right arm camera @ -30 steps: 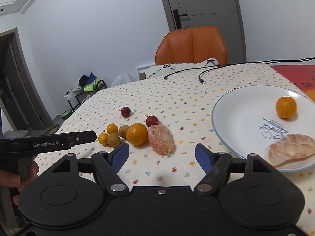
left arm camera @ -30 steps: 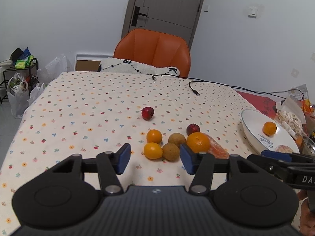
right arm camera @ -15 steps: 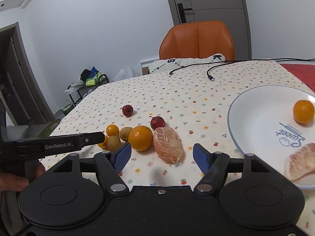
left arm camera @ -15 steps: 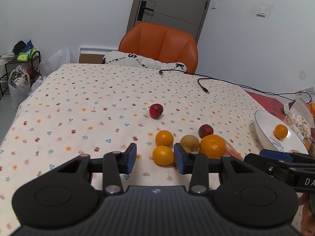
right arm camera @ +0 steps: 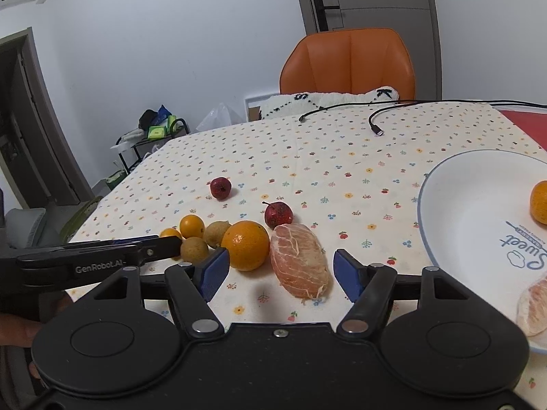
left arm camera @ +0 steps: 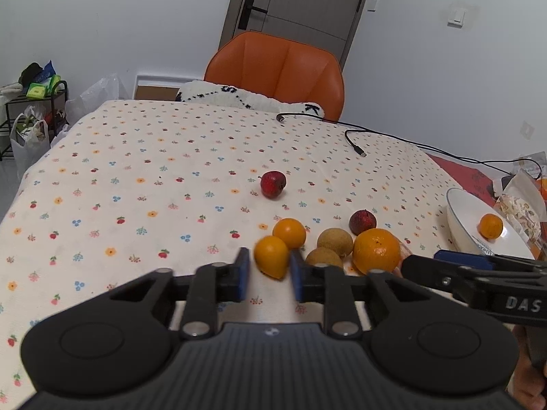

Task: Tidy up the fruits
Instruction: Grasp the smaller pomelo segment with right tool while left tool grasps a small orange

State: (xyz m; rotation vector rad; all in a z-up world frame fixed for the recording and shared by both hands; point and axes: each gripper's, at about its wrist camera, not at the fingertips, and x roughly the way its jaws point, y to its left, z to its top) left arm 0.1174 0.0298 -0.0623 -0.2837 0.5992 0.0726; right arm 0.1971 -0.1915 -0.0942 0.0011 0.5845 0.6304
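A small orange fruit (left arm camera: 271,256) lies on the flowered tablecloth, and my left gripper (left arm camera: 269,273) has its blue pads pressed to either side of it. Just behind are another small orange (left arm camera: 290,233), two brown fruits (left arm camera: 335,242), a large orange (left arm camera: 376,251) and two red fruits (left arm camera: 272,184). My right gripper (right arm camera: 280,271) is open, its fingers straddling a peeled citrus piece (right arm camera: 299,266) beside the large orange (right arm camera: 245,245). The white plate (right arm camera: 461,205) on the right holds an orange (right arm camera: 540,201) and a peeled segment (right arm camera: 533,307).
A black cable (left arm camera: 355,143) runs across the far side of the table. An orange chair (left arm camera: 277,68) with a cushion stands behind it. Snack bags (left arm camera: 519,201) lie past the plate (left arm camera: 468,218). A hand (right arm camera: 17,328) holds the left gripper's handle.
My left gripper moved forward and its jaws narrowed onto the small orange fruit. My right gripper came closer to the peeled citrus piece and stayed open.
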